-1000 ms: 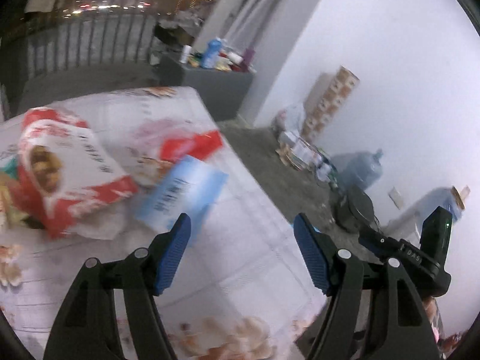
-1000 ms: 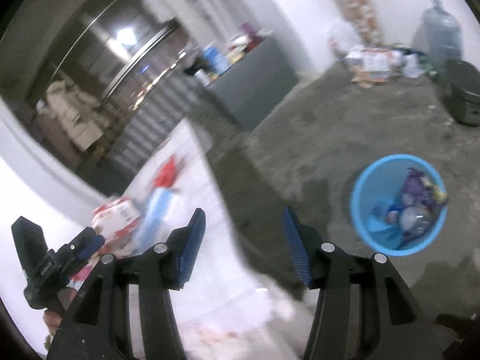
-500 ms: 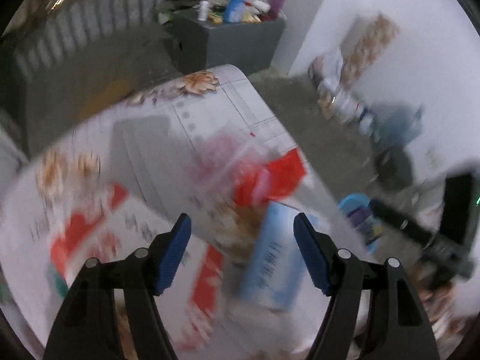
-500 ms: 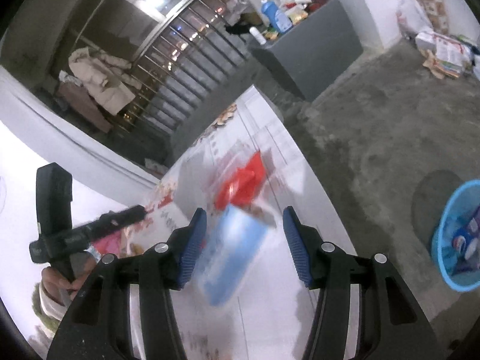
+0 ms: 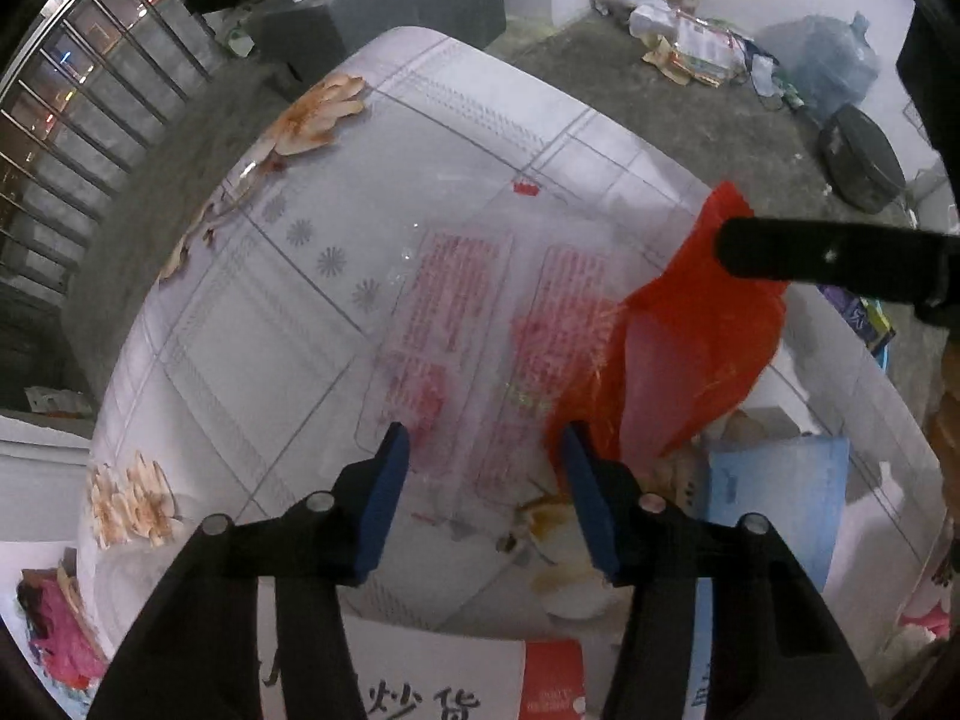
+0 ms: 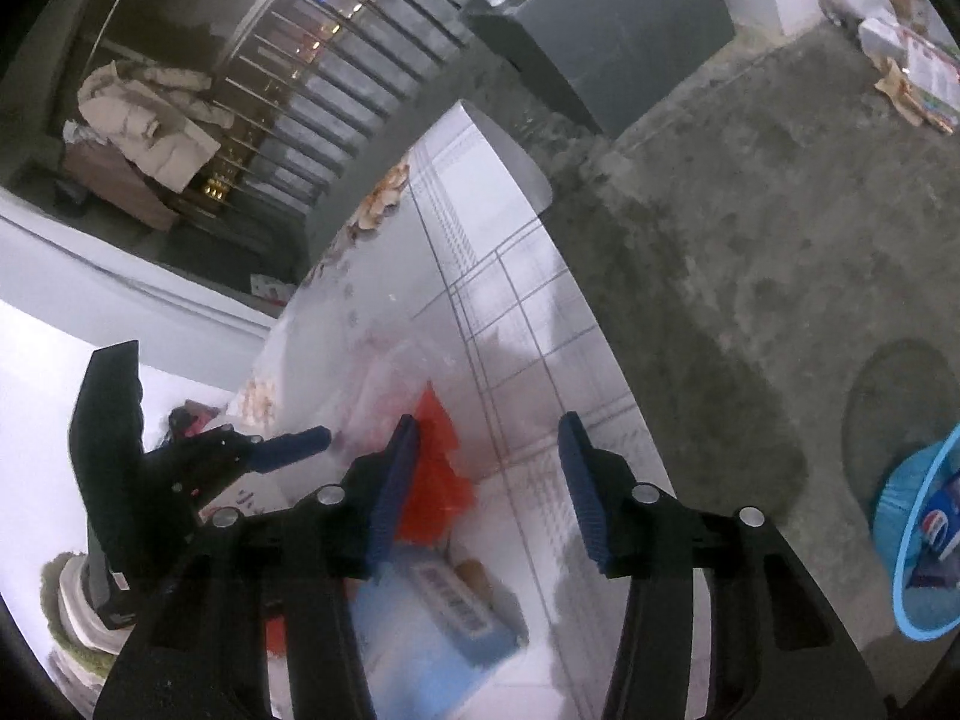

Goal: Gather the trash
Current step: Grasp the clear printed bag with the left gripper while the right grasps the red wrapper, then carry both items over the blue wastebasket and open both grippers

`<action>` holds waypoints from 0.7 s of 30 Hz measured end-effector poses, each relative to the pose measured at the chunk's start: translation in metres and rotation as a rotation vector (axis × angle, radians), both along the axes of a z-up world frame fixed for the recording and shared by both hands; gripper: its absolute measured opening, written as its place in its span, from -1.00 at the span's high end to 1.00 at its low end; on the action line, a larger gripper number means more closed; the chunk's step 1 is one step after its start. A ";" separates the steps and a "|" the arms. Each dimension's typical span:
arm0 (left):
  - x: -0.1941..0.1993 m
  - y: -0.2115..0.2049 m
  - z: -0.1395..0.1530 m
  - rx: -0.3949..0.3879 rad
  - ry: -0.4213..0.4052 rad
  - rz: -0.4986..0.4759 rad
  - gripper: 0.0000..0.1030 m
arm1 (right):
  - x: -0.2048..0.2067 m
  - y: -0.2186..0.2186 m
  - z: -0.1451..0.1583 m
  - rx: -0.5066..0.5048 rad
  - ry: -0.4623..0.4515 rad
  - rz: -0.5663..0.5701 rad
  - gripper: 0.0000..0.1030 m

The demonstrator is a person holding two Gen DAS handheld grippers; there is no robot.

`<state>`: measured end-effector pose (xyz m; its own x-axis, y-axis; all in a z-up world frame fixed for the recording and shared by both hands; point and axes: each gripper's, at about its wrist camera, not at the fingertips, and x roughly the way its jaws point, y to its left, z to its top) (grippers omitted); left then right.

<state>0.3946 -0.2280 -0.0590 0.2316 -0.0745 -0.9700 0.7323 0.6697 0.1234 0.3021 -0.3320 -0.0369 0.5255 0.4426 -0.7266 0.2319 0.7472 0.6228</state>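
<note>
Now 2 grippers hang over litter on a white, glossy, floral-printed tablecloth [image 5: 252, 324].
A flat clear plastic wrapper with pink print [image 5: 468, 336] lies beside a crumpled, translucent red plastic bag [image 5: 714, 342] and a pale blue rectangular carton [image 5: 774, 492], its lower edge hidden. The left gripper [image 5: 483, 495] stands about half open and closing over the wrapper, not touching it. The right gripper [image 6: 486, 483] is also half open and closing, nothing between its blue ribbed pads; the bag below looks blurred. On the grey concrete floor, a round blue plastic bin [image 6: 900, 546] is cut off by the frame edge.
</note>
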 end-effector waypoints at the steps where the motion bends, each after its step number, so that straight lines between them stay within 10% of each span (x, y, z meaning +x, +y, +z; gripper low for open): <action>1: 0.001 0.000 0.000 0.000 -0.003 -0.003 0.04 | 0.000 0.000 0.001 0.000 0.003 0.004 0.17; 11: 0.004 0.004 -0.002 -0.050 0.048 0.005 0.43 | 0.005 0.007 -0.007 0.040 0.010 0.056 0.83; 21: 0.007 0.015 0.008 -0.085 0.063 0.028 0.79 | -0.001 0.005 0.000 0.045 -0.015 0.035 0.96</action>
